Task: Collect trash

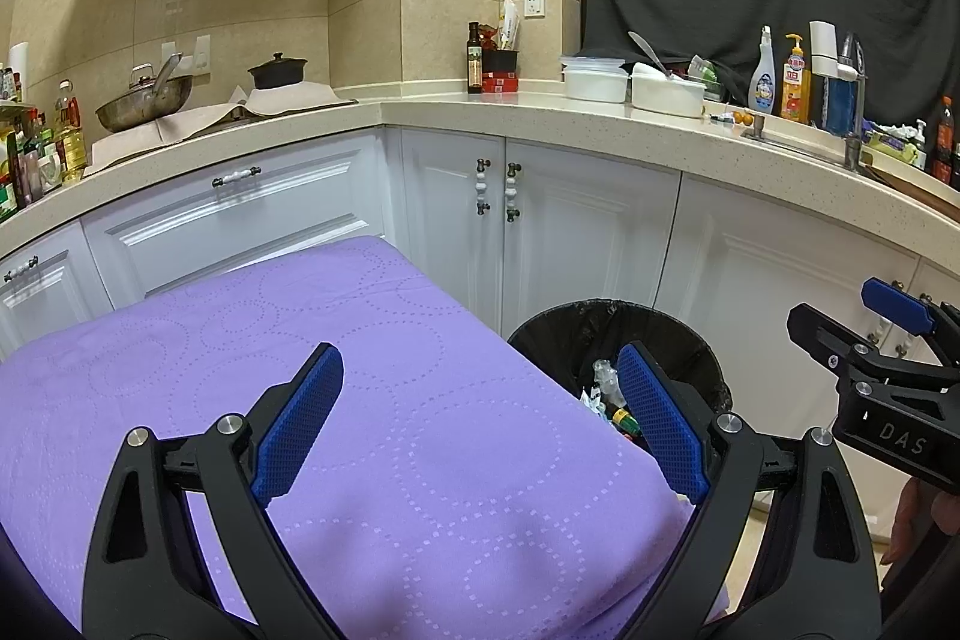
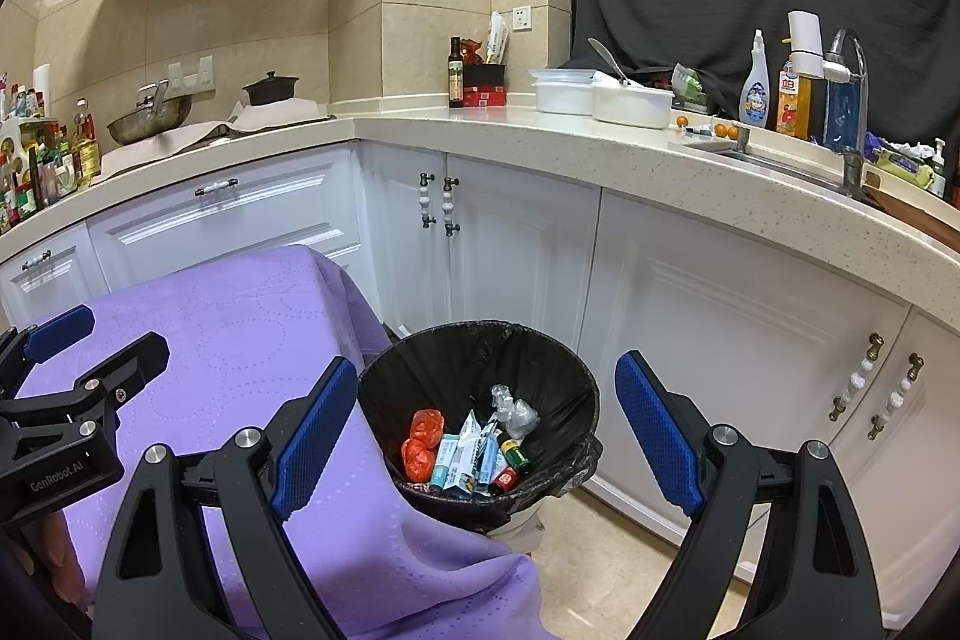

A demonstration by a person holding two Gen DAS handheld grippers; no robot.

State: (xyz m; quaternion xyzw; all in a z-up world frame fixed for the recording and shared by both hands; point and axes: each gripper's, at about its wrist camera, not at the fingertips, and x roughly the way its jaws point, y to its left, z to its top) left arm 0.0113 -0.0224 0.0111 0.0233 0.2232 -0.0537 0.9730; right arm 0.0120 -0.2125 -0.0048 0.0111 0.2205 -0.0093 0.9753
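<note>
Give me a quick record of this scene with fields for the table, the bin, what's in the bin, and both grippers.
table: purple tablecloth, nothing lying on the visible part
bin: black-lined trash bin on the floor beside the table, in front of the white cabinets
bin contents: red wrappers, clear plastic, cartons, small bottles
left hand-held gripper: open, holding nothing, over the table
right hand-held gripper: open, holding nothing, above the bin

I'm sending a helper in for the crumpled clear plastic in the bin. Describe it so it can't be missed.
Find the purple-covered table; the black-lined trash bin stands on the floor at its corner, before the white cabinets. Inside, the crumpled clear plastic lies at the far side of the heap, the only colourless, see-through piece among red wrappers, pale cartons and small bottles.
</note>
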